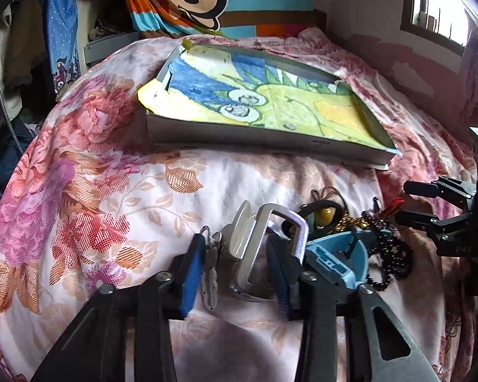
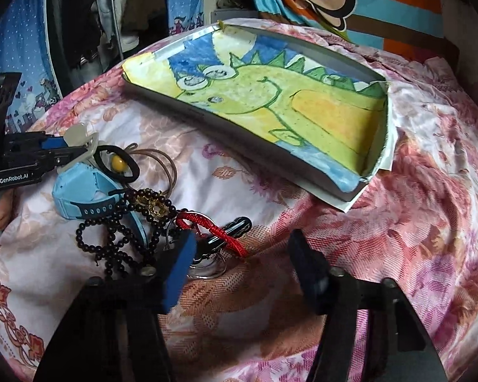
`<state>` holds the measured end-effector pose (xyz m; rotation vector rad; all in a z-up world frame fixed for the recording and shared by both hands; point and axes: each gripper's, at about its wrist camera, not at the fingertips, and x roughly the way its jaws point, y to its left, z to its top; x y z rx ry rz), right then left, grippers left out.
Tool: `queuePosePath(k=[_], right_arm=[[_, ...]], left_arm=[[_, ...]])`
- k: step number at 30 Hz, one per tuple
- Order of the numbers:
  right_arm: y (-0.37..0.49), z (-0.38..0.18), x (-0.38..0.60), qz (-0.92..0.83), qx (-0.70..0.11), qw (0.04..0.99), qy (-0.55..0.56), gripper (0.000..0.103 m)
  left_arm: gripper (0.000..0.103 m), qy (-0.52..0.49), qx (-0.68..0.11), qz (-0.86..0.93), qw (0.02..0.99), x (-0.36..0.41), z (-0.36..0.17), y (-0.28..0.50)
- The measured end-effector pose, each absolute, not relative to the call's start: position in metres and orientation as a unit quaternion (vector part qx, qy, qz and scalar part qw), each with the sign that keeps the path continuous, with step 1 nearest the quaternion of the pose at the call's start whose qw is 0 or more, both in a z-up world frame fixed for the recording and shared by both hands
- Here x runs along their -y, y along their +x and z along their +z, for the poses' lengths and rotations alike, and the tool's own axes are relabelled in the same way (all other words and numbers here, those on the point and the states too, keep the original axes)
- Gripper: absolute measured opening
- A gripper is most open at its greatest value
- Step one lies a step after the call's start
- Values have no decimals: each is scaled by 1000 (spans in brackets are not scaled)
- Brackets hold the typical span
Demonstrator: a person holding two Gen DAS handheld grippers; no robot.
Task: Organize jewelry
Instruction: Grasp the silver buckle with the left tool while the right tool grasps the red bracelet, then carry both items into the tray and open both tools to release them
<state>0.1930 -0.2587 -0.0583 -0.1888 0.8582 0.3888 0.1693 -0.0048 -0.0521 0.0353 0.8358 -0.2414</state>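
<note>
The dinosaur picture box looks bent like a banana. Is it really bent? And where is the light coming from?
Probably not bent: in the right wrist view the fisheye lens bows the box near the picture's rim; in the left wrist view its front edge looks much straighter. Daylight seems to come from the window in the left wrist view, and both views go dark at the corners.

Bed under pink floral quilt (image 1: pixel 89 172) carries everything. Shallow grey cardboard tray (image 2: pixel 258 133), lined with green crayon dinosaur drawing, lies on quilt well beyond fingertips. Jewelry heap on quilt: silver metal buckle (image 1: pixel 270 238) between left fingers; light-blue watch (image 2: pixel 79 191) just right of them; dark bead strand (image 2: pixel 118 222) left of right fingers; red cord (image 2: pixel 213 229) and black hair clip (image 2: pixel 239 224) just ahead of right gripper's left finger; black hair tie with yellow bead (image 2: pixel 118 162) and brown cord loop (image 2: pixel 165 165) farther ahead.
</note>
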Motion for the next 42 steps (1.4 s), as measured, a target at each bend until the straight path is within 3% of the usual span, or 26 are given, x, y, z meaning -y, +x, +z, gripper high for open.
queuePosePath(k=[2, 6, 9, 28, 36, 42], right_arm=[[195, -61, 259, 189, -417, 885, -87, 44], [196, -66, 261, 190, -423, 882, -78, 10], [193, -62, 265, 192, -411, 889, -64, 3], [178, 29, 278, 173, -259, 948, -58, 3], [227, 23, 278, 140, -255, 957, -7, 3], [283, -10, 273, 109, -285, 950, 66, 3]], left_arm=[[31, 16, -406, -117, 906, 4, -52, 170], [26, 23, -399, -112, 910, 7, -49, 169], [22, 28, -395, -102, 913, 10, -43, 167], [22, -46, -339, -96, 935, 11, 0, 165], [22, -76, -301, -101, 945, 27, 20, 221], [22, -107, -340, -52, 933, 31, 8, 289]])
